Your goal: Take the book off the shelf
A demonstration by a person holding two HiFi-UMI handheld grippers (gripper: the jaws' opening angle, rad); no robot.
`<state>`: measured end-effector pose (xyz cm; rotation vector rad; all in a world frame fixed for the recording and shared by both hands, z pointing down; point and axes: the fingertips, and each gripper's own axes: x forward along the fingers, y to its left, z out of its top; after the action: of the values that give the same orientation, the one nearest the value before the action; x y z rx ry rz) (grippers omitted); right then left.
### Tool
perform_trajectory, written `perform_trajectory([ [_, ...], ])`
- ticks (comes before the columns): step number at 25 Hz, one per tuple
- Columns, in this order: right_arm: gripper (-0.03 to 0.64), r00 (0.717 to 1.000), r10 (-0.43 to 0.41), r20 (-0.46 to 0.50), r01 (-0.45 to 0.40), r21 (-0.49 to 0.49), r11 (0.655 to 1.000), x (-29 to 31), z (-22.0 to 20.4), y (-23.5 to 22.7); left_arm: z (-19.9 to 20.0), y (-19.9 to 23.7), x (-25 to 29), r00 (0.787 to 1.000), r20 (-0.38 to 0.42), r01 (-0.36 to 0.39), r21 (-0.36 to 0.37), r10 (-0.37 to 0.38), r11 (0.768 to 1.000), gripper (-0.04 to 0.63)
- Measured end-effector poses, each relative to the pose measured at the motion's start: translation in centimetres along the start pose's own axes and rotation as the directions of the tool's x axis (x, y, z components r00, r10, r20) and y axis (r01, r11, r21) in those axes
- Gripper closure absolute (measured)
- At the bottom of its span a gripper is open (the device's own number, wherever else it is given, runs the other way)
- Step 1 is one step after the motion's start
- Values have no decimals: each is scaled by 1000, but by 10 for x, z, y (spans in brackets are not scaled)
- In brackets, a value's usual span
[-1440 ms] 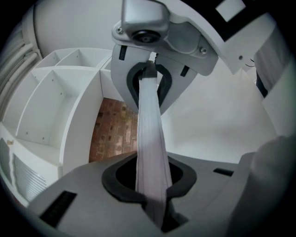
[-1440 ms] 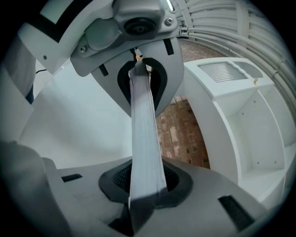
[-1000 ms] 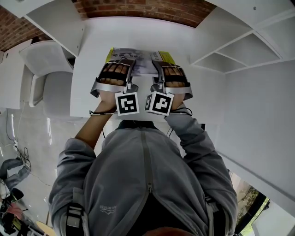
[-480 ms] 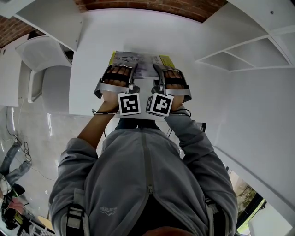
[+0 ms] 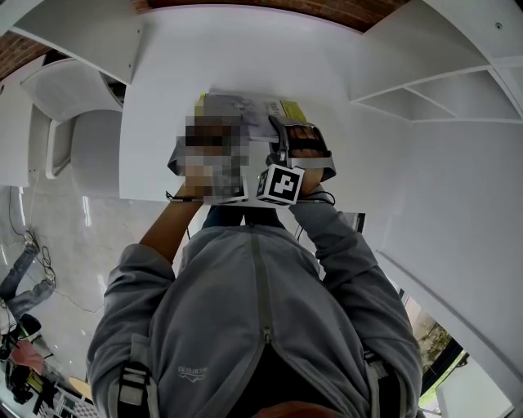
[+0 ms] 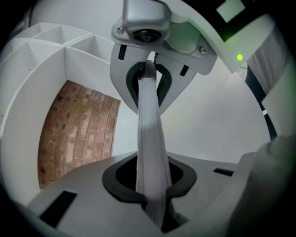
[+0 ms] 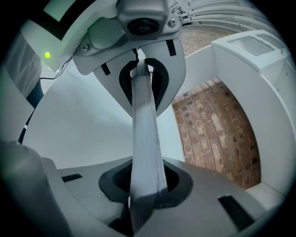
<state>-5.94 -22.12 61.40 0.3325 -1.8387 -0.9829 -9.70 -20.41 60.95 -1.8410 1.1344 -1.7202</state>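
A brick wall closes the far side of the room, above a glossy pale floor. White shelves stand at the right. A white table fills the middle. The book is off the shelves, flat over the table; whether it touches the top cannot be told. The left gripper and right gripper are each clamped on the book's page edge, side by side.

Head view — left gripper masked by blur; book near edge behind right hand, cover print unreadable.
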Motion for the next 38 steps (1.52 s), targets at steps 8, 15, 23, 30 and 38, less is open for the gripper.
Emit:
perform_trajectory([
  [8, 532, 997, 82, -2, -82, 3, 997, 2, -1, 28, -4, -27, 6, 998, -14, 63, 3, -63, 998, 515],
  [15, 529, 990, 135, -31, -136, -24, 990, 3, -2, 47, -12, -50, 6, 991, -45, 126, 26, -125, 992, 505],
  [23, 428, 974, 221, -49, -223, -44, 974, 7, -5, 80, -13, -72, 0, 980, -70, 190, 39, -187, 981, 402],
  [30, 425, 950, 304, -72, -307, -46, 951, -12, -5, 98, -13, -94, -13, 957, -90, 278, 21, -275, 960, 368],
  [38, 419, 934, 350, -77, -353, -35, 935, -22, -6, 116, -11, -108, -22, 943, -76, 325, 2, -324, 946, 353],
])
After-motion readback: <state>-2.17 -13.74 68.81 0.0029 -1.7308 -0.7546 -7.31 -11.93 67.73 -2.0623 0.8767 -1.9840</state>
